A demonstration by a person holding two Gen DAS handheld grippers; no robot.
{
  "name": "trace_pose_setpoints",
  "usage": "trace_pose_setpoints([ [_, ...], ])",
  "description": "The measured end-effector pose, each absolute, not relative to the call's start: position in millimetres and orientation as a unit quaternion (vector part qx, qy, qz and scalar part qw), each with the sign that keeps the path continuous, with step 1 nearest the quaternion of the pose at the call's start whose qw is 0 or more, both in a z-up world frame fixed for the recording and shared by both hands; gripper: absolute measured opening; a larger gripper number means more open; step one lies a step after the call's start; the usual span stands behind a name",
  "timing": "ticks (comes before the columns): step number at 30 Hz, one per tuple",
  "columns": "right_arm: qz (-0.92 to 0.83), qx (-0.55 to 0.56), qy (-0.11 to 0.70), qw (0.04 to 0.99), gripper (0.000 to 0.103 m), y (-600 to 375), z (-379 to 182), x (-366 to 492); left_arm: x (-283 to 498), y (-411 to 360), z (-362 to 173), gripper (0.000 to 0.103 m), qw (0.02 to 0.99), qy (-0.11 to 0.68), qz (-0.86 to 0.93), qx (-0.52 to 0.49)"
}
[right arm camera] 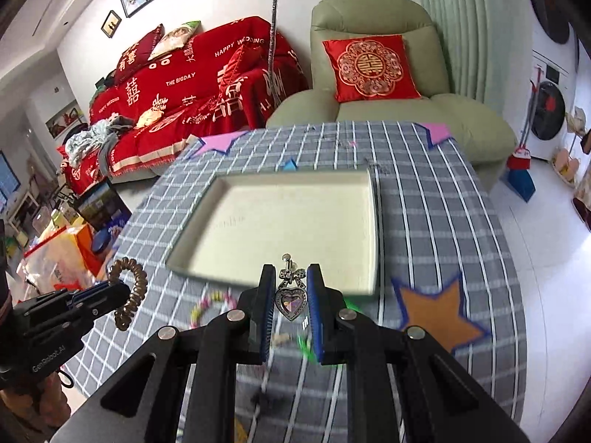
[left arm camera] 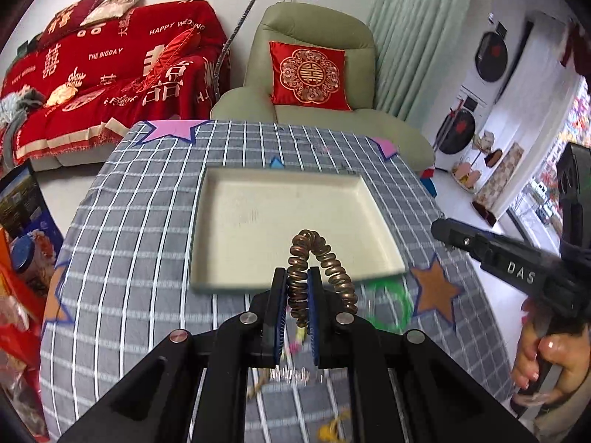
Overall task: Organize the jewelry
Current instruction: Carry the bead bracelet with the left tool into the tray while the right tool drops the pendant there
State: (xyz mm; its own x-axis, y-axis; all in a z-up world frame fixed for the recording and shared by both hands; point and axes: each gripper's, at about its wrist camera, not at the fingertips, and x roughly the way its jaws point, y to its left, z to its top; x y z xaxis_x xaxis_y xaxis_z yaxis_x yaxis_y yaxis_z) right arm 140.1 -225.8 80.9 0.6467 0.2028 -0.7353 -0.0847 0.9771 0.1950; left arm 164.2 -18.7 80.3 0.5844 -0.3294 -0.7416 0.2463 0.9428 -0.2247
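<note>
A cream tray (left arm camera: 258, 221) (right arm camera: 295, 214) lies on the checked tablecloth. My left gripper (left arm camera: 297, 277) is shut on a bronze spiral bracelet (left arm camera: 321, 254), held above the tray's near edge. In the right wrist view the same gripper (right arm camera: 110, 288) and bracelet (right arm camera: 135, 291) show at the left. My right gripper (right arm camera: 291, 271) is shut on a heart pendant with a bow (right arm camera: 291, 301), lifted off the cloth just before the tray. It enters the left wrist view from the right (left arm camera: 437, 227). A green ring (left arm camera: 391, 306) and a pastel bead bracelet (right arm camera: 210, 306) lie blurred on the cloth below.
Orange (right arm camera: 439, 313) and pink (left arm camera: 166, 129) paper stars lie on the cloth. A green armchair (left arm camera: 314, 85) stands behind the table, a red-covered sofa (left arm camera: 110, 74) to its left. Bags and boxes (right arm camera: 74, 243) crowd the floor at left. A person's hand (left arm camera: 543, 361) grips the right handle.
</note>
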Motion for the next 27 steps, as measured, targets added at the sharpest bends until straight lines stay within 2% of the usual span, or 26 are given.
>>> trace_pose_setpoints([
  [6,0.074,0.089,0.421,0.899,0.018,-226.7,78.5,199.6,237.2,-24.7,57.3,0.021,0.884,0.444,-0.134,-0.064],
  [11,0.067,0.083,0.449,0.887,0.018,-220.9,43.1,243.3,283.7,-43.1,10.7,0.021,0.877,0.467,-0.115,-0.02],
  [19,0.045,0.108,0.501,0.857,0.018,-231.6,-26.7,275.3,309.8,-55.8,-37.1,0.021,0.864,0.493,-0.103,-0.001],
  [27,0.035,0.076,0.521,0.849,0.019,-227.3,-51.8,286.3,314.0,-63.9,-49.7,0.021,0.868,0.489,-0.08,0.036],
])
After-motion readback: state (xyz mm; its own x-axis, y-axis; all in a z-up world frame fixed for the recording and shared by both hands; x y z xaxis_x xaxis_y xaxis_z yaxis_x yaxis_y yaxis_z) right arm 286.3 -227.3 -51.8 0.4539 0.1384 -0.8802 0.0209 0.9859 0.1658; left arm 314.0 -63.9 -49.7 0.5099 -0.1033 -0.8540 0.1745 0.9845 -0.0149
